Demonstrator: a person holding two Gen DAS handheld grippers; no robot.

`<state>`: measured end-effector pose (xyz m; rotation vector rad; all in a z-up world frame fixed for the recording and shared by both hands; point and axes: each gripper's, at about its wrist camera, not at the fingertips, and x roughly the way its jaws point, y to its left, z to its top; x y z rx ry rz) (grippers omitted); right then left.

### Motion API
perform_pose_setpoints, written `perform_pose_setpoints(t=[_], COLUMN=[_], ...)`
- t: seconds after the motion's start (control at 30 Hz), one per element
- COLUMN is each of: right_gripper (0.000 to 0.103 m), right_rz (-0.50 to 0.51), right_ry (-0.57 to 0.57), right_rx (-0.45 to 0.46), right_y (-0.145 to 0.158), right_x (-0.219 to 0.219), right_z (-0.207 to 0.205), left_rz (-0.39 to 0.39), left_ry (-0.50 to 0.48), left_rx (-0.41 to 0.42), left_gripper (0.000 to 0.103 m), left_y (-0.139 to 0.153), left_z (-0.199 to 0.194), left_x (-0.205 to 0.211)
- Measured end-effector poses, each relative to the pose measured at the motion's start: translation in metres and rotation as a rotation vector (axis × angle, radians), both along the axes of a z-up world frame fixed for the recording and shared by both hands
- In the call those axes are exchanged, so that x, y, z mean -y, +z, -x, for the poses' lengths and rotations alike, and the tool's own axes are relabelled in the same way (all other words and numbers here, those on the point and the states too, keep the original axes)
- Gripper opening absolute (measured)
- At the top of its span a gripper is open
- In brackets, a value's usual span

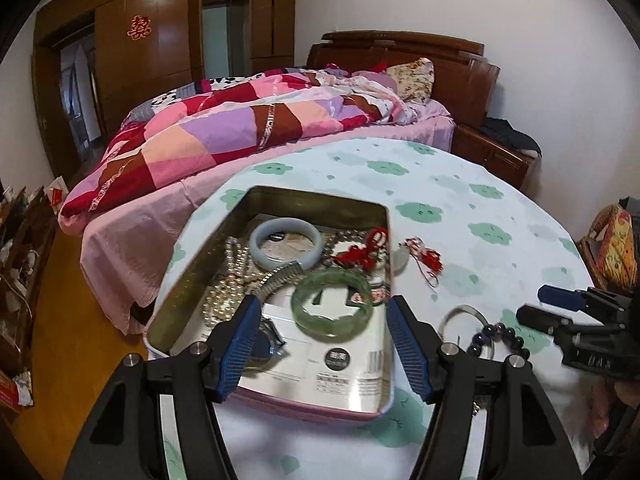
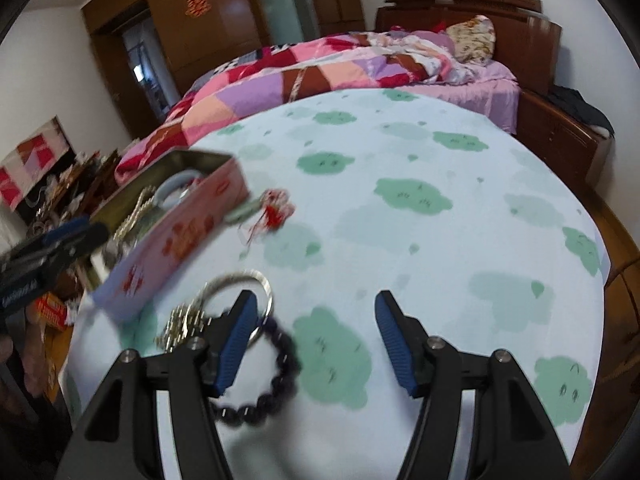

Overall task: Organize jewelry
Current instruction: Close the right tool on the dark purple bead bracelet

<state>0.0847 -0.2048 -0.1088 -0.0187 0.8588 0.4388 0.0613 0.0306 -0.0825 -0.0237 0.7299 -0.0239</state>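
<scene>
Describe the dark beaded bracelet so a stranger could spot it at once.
Start at the round table with the white, green-cloud cloth, then find the pink rectangular tin box. On the cloth just beside the tin's near corner lies the dark purple round-bead bracelet. It overlaps a plain silver metal bangle, but it alone is a string of dark beads.

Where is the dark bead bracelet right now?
The bead bracelet lies on the tablecloth outside the tin, overlapping the silver bangle. In the right wrist view it sits low and left, at the right tool's left finger.
</scene>
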Motion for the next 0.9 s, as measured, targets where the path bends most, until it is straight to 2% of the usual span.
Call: perform_pose_setpoints(t=[0.23,0.33,0.37,0.4,0.47,0.67,0.9], right_gripper=[0.062,0.051,0.044,0.032,0.015,0.015,0.015], right_rz=[0.069,0.113,0.129,0.143,0.127,0.09,0.052], right_ry=[0.064,0.072,0.068,0.065,0.066,-0.015,-0.14], right_rx=[-0.019,-0.029,-0.016,-0.012,-0.015,-0.006,0.023], right_y=[-0.014,-0.022,-0.022,-0.022,-0.021,-0.015,-0.002], right_x=[-0.012,-0.018,-0.018,-0.018,-0.015,0.003,0.035], right_z=[0.012,0.014,0.015,0.015,0.013,-0.003,-0.029], left_rz=[0.003,0.008,0.012,0.014,-0.004,-0.022,-0.019], left_ry=[0.002,0.003,0.002,-0.005,-0.031,-0.114,-0.177], left_rx=[-0.019,-0.02,-0.021,-0.022,-0.014,-0.005,-0.074], left_gripper=[0.065,0.065,0.065,0.065,0.065,0.065,0.065], left_y=[-0.005,-0.005,-0.005,-0.004,-0.001,0.009,0.001], left_z=[0.0,-0.001,-0.002,-0.003,-0.006,-0.024,-0.06], left_x=[0.003,0.005,0.006,0.008,0.017,0.048,0.085])
